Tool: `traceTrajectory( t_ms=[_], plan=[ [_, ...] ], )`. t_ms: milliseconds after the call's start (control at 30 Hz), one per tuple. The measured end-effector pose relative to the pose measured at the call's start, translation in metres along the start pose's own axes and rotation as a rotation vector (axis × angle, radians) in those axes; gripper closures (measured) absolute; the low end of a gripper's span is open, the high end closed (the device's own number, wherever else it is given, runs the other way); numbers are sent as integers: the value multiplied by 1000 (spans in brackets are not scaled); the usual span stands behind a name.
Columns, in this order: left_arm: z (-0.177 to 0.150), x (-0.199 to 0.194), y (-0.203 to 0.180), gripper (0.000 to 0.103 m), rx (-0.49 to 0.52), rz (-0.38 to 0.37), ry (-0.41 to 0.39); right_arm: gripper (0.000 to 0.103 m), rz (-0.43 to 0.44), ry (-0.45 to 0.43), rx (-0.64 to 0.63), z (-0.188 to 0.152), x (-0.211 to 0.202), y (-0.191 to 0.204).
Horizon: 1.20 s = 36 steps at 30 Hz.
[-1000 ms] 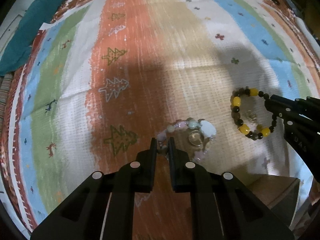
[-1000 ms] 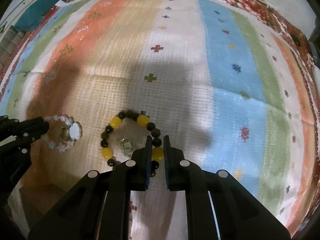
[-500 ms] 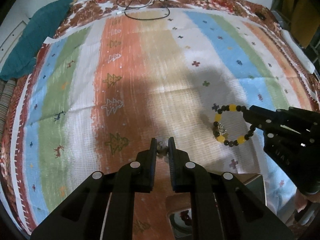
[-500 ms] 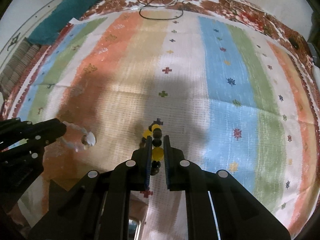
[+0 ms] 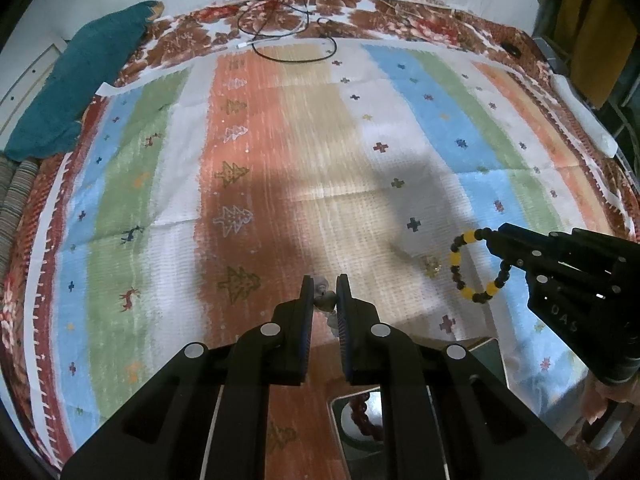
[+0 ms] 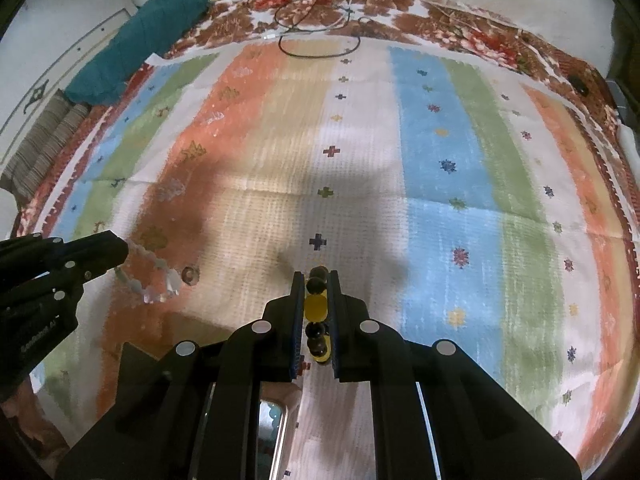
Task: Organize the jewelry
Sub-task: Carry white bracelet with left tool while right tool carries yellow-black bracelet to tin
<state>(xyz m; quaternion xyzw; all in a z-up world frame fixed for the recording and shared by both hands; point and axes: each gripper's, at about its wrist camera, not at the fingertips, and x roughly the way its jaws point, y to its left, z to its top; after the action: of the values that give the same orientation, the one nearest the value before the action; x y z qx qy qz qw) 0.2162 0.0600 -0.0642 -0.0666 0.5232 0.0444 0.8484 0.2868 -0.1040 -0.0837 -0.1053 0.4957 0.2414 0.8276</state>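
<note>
My left gripper [image 5: 324, 286] is shut on a pale pink and white bead bracelet [image 5: 325, 300], held above the striped cloth [image 5: 280, 160]. In the right wrist view that same bracelet [image 6: 154, 276] hangs from the left gripper [image 6: 120, 250] at the left edge, with a round charm dangling. My right gripper [image 6: 317, 280] is shut on a yellow and dark bead bracelet [image 6: 316, 308]. In the left wrist view this bracelet [image 5: 466, 268] hangs in a loop from the right gripper [image 5: 498, 236], a small gold charm beside it.
A wooden jewelry box [image 5: 356, 412] with a mirror sits just under the grippers; red beads show in it. A teal cloth [image 5: 76, 84] lies at the far left and black cables [image 5: 292, 36] at the far edge. A white object [image 5: 584, 116] lies at the right.
Both grippers have risen with their bracelets, which lay on the cloth a second ago and now hang clear of it. More of the cloth and the box shows now.
</note>
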Motion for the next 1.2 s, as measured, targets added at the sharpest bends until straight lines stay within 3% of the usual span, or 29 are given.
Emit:
traceTrajectory(
  t_ms=[633,733,1200],
  plan=[
    [-22,-55,-12,92,17,-52,-109,91,47,-115,-15,-12,-54,12],
    [-23,-58,-10,92,-3,-91,-108,91,45,-141,-24,-15,-63,16],
    [-40,-72,-14,92,7,-53,-141,91,32,-185,-75,-32,-83,29]
  ],
)
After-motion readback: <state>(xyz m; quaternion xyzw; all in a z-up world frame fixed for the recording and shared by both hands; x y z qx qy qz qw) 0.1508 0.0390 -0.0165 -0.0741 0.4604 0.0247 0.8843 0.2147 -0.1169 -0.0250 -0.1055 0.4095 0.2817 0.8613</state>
